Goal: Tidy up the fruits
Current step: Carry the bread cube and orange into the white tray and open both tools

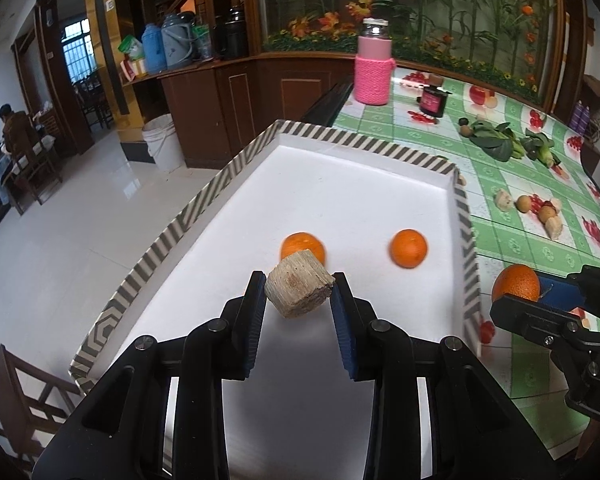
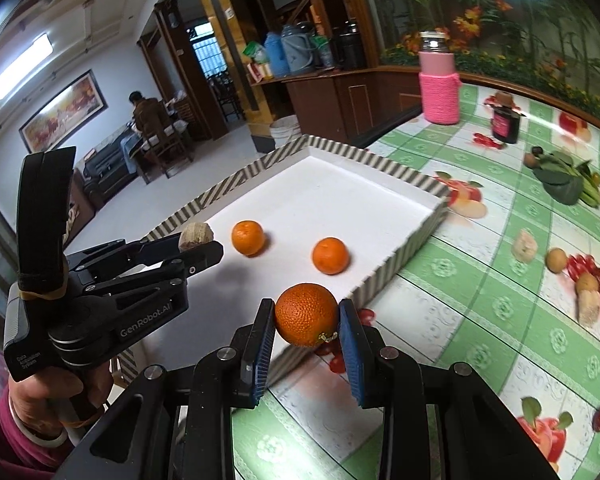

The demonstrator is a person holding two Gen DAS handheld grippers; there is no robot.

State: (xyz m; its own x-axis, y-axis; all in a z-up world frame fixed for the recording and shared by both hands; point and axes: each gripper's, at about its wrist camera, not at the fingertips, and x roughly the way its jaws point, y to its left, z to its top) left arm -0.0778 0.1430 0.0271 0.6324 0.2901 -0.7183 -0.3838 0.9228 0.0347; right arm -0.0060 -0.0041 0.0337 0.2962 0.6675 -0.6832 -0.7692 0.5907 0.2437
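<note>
Orange in colour, one orange (image 2: 306,314) is pinched between the pads of the right claw (image 2: 306,322), held above the near edge of the tray (image 1: 466,240) where it meets the tabletop (image 2: 480,312). Left claw (image 1: 299,294) is pinching a pale, fibrous chunk (image 1: 299,294) over the white tray floor. Two more oranges lie loose in the tray: one (image 1: 303,246) just behind the chunk, the other (image 1: 408,248) near the right wall. Tray walls carry grey and white stripes. Outside the tray, on the green checked cloth, lie leafy greens (image 1: 496,142), several small round fruits (image 1: 524,203), further pale chunks and a pink knitted bottle (image 1: 373,68).
</note>
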